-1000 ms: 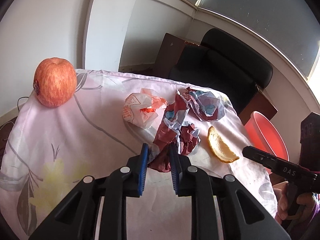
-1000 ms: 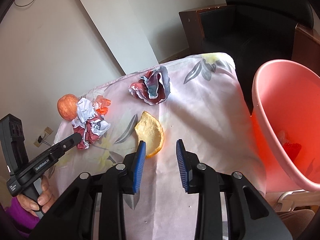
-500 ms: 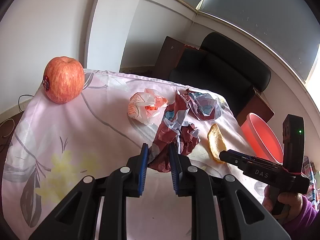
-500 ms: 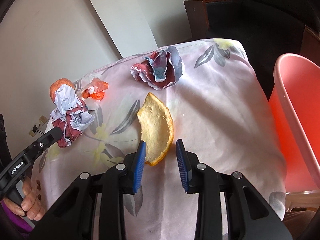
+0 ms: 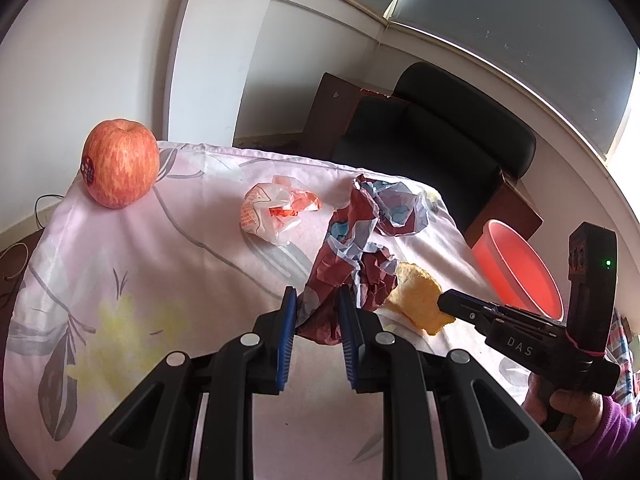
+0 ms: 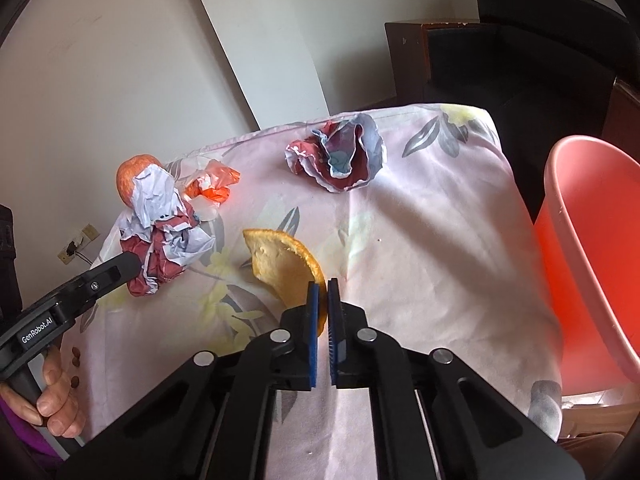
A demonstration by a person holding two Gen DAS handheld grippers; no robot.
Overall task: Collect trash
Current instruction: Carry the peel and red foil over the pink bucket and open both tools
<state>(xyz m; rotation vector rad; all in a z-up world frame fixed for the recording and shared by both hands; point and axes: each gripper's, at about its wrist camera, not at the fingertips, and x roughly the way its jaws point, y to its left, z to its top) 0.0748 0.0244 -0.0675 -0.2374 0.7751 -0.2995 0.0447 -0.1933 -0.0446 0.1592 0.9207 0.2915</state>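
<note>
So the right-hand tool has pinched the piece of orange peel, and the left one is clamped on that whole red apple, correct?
Not quite. The left gripper is clamped on the crumpled dark red and white paper wrapper, not the whole red apple, which sits untouched at the far corner of the flowered tablecloth; the left wrist view shows this. The right gripper has indeed just closed on the piece of orange peel.

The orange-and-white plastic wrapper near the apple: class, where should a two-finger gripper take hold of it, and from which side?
Pinch the orange-and-white plastic wrapper at its raised crumpled top, coming from above. It is a loose, puffy ball lying alone on the tablecloth, so its upstanding folds probably give the pads something to close on.
</note>
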